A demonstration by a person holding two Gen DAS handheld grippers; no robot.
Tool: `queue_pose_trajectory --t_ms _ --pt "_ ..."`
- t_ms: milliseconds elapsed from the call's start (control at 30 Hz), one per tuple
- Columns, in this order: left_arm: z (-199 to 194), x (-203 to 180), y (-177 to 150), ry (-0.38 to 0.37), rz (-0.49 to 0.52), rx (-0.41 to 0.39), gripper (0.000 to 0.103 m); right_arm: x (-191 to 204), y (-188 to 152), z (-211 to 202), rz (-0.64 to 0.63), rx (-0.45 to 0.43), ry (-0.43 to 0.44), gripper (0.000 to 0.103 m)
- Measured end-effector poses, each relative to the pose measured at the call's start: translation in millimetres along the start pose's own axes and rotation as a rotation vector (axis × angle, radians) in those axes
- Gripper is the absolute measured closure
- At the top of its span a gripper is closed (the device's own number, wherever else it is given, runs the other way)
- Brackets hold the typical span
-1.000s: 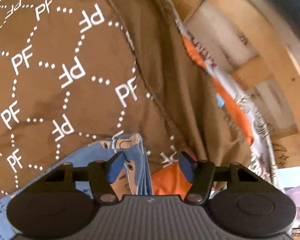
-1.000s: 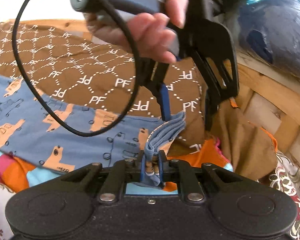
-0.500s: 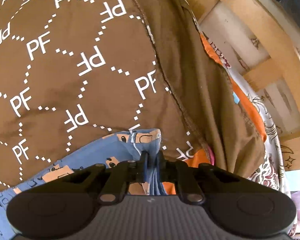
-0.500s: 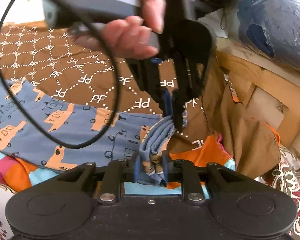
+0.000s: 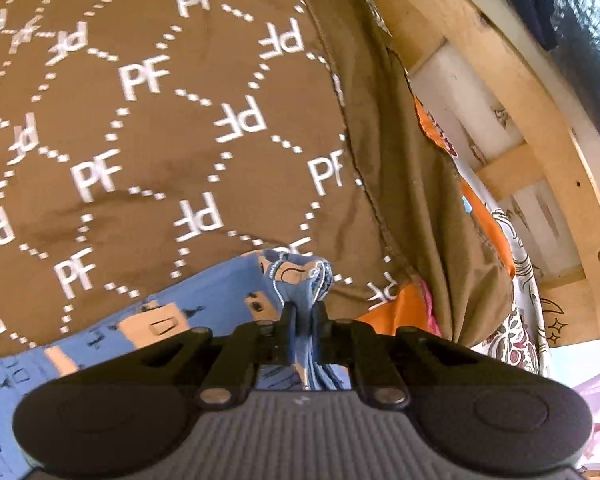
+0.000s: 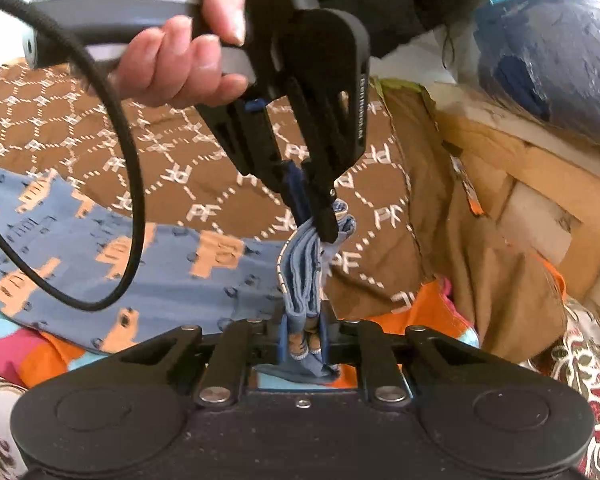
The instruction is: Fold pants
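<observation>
Left gripper point(image 6: 316, 216) clamps the bunched end of the blue pants point(image 6: 180, 272) at frame center. Right gripper point(image 6: 303, 336), its jaws just closing, pinches the same bunch lower center, over the brown PF cover point(image 6: 80, 136).

blue pants point(image 6: 100, 240) with tan vehicle print, brown blanket point(image 5: 140, 120) with white pf lettering

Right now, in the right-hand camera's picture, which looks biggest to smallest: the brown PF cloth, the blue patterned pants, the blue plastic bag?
1. brown PF cloth, widest.
2. blue patterned pants.
3. blue plastic bag, though its edge is cut off and it lies farther back, so this is appearance only.
</observation>
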State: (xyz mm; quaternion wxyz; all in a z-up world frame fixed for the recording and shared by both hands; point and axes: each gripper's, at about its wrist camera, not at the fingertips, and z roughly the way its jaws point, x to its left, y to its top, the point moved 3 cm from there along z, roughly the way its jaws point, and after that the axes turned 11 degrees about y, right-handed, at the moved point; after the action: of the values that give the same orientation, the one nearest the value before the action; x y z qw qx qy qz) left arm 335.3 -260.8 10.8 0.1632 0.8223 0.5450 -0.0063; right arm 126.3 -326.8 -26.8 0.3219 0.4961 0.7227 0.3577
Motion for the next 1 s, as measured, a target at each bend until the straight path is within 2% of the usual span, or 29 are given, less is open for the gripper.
queue_pose_trajectory --t_ms 233,333,533,800,967,1000 --pt "-25.8 41.6 -25.4 -0.018 -0.119 -0.039 0.095 29.2 7.5 -9.2 -0.079 -0.059 0.117 0.089" --pt "-31.7 63.6 -38.5 -0.041 -0.169 -0.056 0.095 46.9 8.1 -8.8 -0.133 -0.062 0.170 0.089" --pt "-32.5 107.3 -63.6 -0.047 -0.225 -0.068 0.095 76.2 8.3 1.7 -0.153 -0.060 0.293 0.089" --pt "-13.1 148.0 -94.9 -0.076 -0.276 -0.090 0.095 98.0 -1.8 19.1 -0.186 0.002 0.345 0.089" --pt "1.4 162.7 -105.8 -0.145 -0.321 -0.123 0.094 101.1 -8.8 21.8 -0.186 0.022 0.354 0.088" --pt "3.4 165.7 -107.4 -0.152 -0.333 -0.119 0.090 100.9 -9.5 23.3 -0.185 0.026 0.356 0.087"
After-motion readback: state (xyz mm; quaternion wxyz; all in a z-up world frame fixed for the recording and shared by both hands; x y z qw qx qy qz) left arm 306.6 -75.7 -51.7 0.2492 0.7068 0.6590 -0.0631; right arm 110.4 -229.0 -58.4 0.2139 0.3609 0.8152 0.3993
